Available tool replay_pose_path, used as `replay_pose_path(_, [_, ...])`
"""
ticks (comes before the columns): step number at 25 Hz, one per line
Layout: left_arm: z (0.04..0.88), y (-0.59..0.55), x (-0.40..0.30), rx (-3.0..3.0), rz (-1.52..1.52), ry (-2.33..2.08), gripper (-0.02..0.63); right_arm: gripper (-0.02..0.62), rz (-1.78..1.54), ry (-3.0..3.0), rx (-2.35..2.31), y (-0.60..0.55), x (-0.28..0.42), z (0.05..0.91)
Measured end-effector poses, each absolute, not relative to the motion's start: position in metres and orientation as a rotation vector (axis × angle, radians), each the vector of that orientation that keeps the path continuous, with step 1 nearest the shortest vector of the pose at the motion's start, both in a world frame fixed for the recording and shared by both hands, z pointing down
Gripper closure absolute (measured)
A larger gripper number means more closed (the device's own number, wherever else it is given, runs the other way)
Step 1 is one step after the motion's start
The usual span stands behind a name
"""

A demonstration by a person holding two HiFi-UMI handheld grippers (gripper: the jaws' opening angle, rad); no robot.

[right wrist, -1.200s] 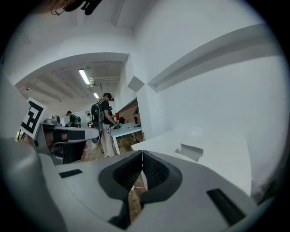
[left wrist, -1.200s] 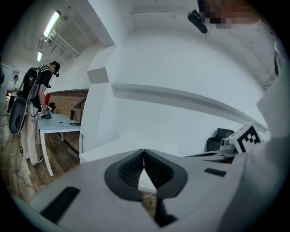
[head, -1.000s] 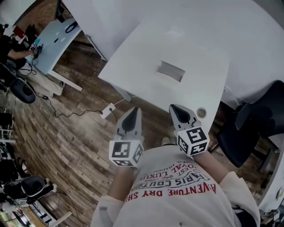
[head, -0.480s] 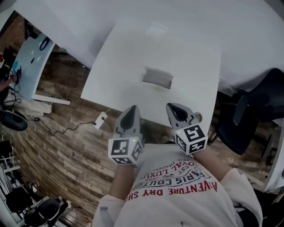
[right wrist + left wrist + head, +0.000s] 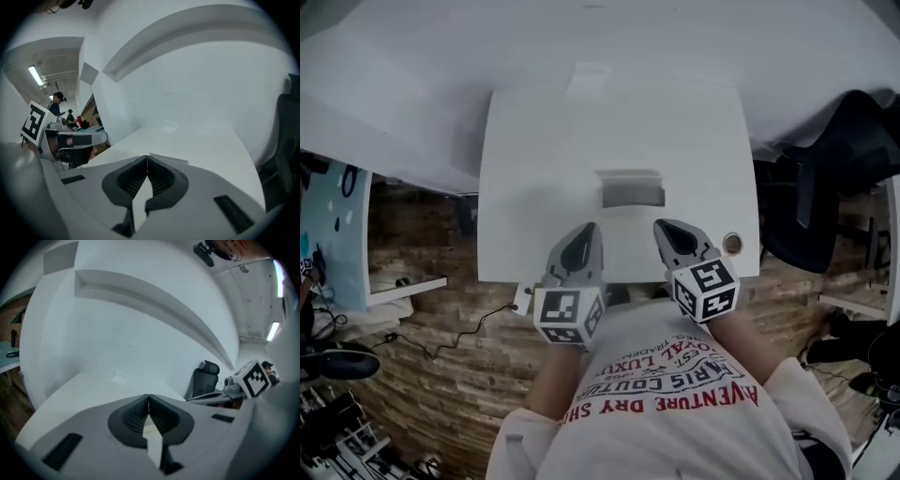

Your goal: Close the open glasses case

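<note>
Glasses case (image 5: 633,190) now straight ahead — left tool (image 5: 583,231), right tool (image 5: 664,227) closed.

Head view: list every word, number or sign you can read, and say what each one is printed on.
"AVENTURE DRY SH…": red, upside down, on the person's shirt.
"PARIS COUTU…": dark letters, same shirt.
"…OYAL LUXU…": dark letters, same shirt, cut off.
"EST.": small, same shirt.
Black-and-white square markers, no words: left cube, right cube.
Glasses case: no print visible.
</note>
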State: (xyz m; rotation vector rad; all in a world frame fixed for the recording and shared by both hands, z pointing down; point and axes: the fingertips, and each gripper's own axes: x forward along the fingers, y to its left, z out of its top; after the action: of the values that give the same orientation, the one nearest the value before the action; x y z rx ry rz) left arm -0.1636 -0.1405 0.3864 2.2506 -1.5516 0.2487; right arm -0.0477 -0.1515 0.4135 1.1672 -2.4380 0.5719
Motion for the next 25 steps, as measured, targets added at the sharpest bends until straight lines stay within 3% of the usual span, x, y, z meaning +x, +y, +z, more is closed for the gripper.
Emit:
replay_pose_path(8, [0.436,-0.163,-0.161,2.268,0.381,-1.39,0.598,0.583,0.605,-2.343,1.304,-0.164,-0.043,0.436])
replay_pose_path(25, [0.543,-0.185,-0.128,2.03,0.522,-1.264,0.598,0.583,0.728,-2.229,1.156,-0.194,-0.024,0.518])
